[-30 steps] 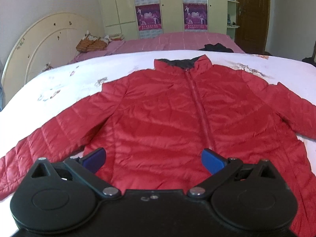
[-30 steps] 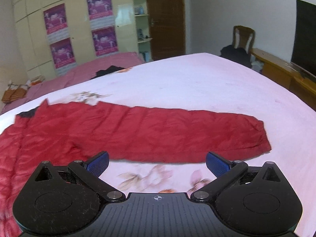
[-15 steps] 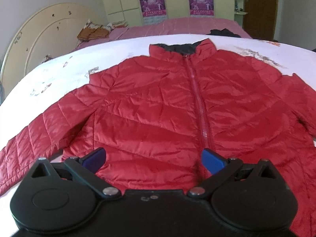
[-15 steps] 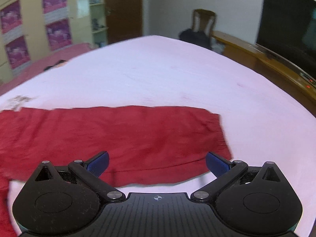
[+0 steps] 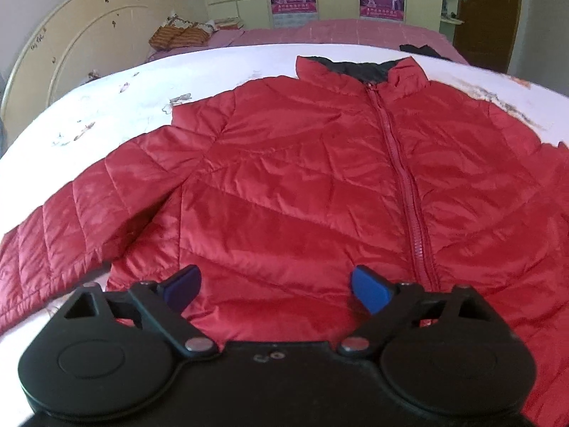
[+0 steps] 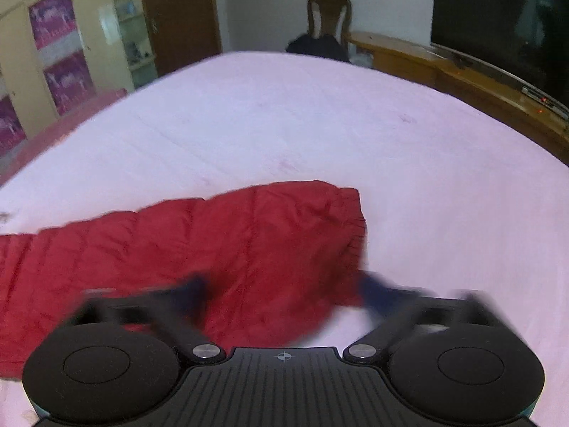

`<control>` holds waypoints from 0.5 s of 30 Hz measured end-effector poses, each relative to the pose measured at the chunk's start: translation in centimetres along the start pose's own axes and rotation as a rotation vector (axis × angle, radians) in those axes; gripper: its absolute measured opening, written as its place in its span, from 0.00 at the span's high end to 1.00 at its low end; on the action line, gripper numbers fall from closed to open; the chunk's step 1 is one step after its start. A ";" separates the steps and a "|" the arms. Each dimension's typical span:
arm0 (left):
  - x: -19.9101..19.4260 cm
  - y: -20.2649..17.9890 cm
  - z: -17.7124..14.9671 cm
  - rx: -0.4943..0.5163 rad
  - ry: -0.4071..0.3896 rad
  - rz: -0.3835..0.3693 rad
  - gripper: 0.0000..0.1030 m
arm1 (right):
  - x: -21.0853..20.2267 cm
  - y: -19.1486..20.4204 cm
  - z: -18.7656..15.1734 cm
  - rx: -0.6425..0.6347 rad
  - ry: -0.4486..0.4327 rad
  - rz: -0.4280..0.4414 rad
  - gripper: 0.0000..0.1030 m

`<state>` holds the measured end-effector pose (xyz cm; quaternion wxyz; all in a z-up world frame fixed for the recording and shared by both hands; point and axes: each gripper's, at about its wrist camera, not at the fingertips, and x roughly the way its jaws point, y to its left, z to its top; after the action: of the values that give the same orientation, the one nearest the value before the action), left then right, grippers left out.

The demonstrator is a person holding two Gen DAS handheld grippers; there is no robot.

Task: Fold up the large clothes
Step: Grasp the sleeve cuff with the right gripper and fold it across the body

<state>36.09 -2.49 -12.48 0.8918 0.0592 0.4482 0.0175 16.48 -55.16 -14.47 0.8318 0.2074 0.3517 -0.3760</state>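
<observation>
Right wrist: closing jaws straddle the red jacket's sleeve cuff

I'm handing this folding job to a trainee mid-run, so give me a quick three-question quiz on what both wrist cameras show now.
1. True or false: the red puffer jacket lies front up on the bed with its zipper closed.
2. Which part of the jacket lies between the right gripper's closing fingers? A) collar B) sleeve cuff C) hem
3. Fill in: the left gripper hangs above the jacket's lower ____ panel, beside the zipper.

Key: 1 true. 2 B, the sleeve cuff; blur hides whether the fingers press it yet. 3 front; its fingers are closing too, with no fold of cloth visibly pinched.
</observation>
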 end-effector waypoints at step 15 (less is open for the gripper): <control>-1.7 3.8 0.3 -0.078 -0.011 -0.036 0.14 | -5.5 10.5 1.8 -0.157 -0.157 0.305 0.83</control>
<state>35.38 1.09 -10.55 0.8961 0.0164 0.4432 0.0185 22.79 -47.03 -8.33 0.9178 0.1627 0.2784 -0.2317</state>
